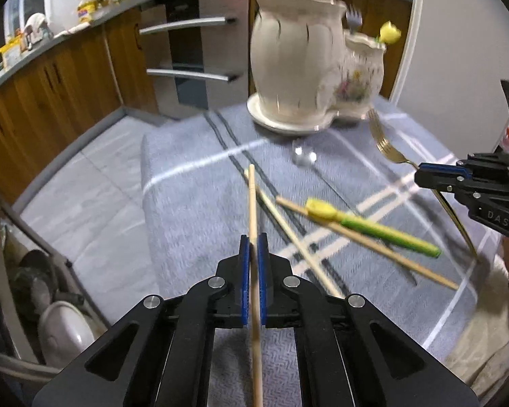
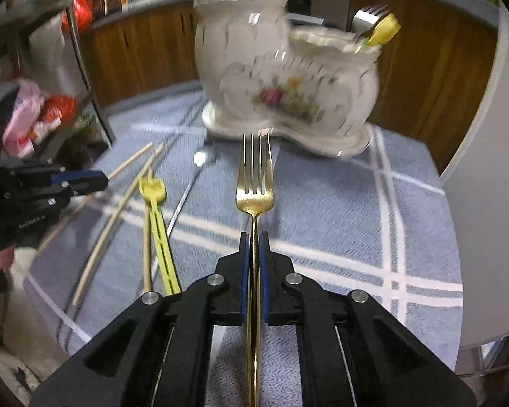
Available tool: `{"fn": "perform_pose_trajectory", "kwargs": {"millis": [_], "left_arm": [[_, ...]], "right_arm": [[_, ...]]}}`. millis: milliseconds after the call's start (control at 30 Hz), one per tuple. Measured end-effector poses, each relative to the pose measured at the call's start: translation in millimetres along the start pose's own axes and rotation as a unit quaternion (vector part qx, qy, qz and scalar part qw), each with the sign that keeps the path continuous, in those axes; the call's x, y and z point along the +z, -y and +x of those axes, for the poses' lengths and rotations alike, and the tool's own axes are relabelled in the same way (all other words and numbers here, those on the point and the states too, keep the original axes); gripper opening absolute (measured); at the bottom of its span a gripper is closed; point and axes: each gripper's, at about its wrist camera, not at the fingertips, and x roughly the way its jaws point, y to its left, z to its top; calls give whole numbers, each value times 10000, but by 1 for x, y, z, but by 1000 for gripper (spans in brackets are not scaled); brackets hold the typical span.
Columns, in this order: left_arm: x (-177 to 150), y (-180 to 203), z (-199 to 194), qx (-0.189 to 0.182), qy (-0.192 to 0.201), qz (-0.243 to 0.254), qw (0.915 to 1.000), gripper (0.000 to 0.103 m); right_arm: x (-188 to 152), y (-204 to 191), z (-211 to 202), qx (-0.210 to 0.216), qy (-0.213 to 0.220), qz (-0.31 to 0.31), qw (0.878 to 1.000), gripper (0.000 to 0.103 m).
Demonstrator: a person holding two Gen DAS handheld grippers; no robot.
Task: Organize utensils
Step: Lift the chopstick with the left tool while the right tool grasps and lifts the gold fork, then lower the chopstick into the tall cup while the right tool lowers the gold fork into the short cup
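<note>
My left gripper is shut on a wooden chopstick and holds it above the blue checked cloth; it also shows in the right wrist view. My right gripper is shut on a gold fork, tines pointing at the white double ceramic holder. From the left wrist view the right gripper sits at the right with the fork. The holder stands at the cloth's far end.
Two more chopsticks and a yellow-green utensil lie on the cloth, with a silver spoon near the holder. The holder has a fork and a yellow utensil in it. Wooden cabinets stand behind.
</note>
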Motion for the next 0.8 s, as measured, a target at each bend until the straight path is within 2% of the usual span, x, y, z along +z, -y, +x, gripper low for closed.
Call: {"fn": "perform_pose_trajectory", "kwargs": {"millis": [133,300,500,667,800], "left_arm": [[8,-5,-13,-44,375,-123,9992,5],[18,-6,-32,-186,908,-222,9955,5],[25,-5,-47,-277,1439,-260,9889,5],[39,-6,-55,-321,1784,-392,9827,5],[63,-7,-60,-374,2107,-439,9758,5]], "right_arm": [[6,-2,-21,82,538,50,9985,6],[10,-8,-52,-23,1358,-65,9907,6],[18,-12,-71,-193,2159,-72,9762,6],[46,-7,-91,-323,2874,149,9571,6],[69,-5,-98,-327,3208,226,9463,6]]}}
